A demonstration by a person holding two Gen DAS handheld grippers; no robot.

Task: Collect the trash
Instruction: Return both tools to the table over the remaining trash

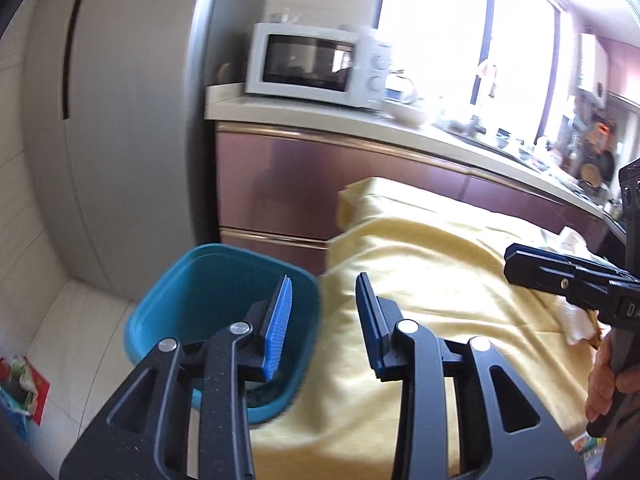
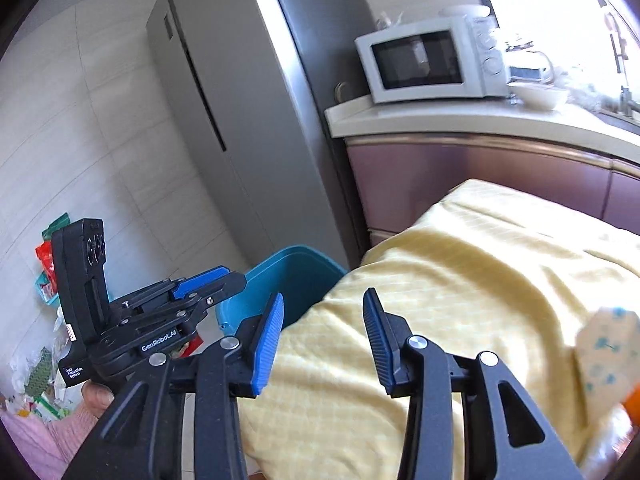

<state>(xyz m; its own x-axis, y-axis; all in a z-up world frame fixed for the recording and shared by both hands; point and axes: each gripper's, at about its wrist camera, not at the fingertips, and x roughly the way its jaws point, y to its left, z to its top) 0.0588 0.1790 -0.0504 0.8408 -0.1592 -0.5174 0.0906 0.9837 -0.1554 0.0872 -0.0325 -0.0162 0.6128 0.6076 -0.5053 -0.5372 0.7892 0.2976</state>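
A teal bin [image 1: 192, 300] stands on the floor beside a table with a yellow cloth [image 1: 432, 280]. My left gripper [image 1: 324, 304] is open and empty, over the edge between bin and table. My right gripper [image 2: 324, 320] is open and empty above the yellow cloth [image 2: 460, 280], and shows at the right of the left wrist view [image 1: 560, 280]. The left gripper shows in the right wrist view [image 2: 200, 284] near the bin [image 2: 288, 280]. Crumpled white paper [image 1: 576, 320] lies on the cloth under the right gripper. A paper piece with blue print [image 2: 608, 356] lies at the right.
A white microwave [image 1: 316, 66] sits on a counter [image 1: 320, 116] behind the table, above mauve cabinets [image 1: 280, 200]. A grey fridge [image 1: 120, 120] stands to the left. Coloured packets [image 2: 52, 264] lie on the tiled floor at the left.
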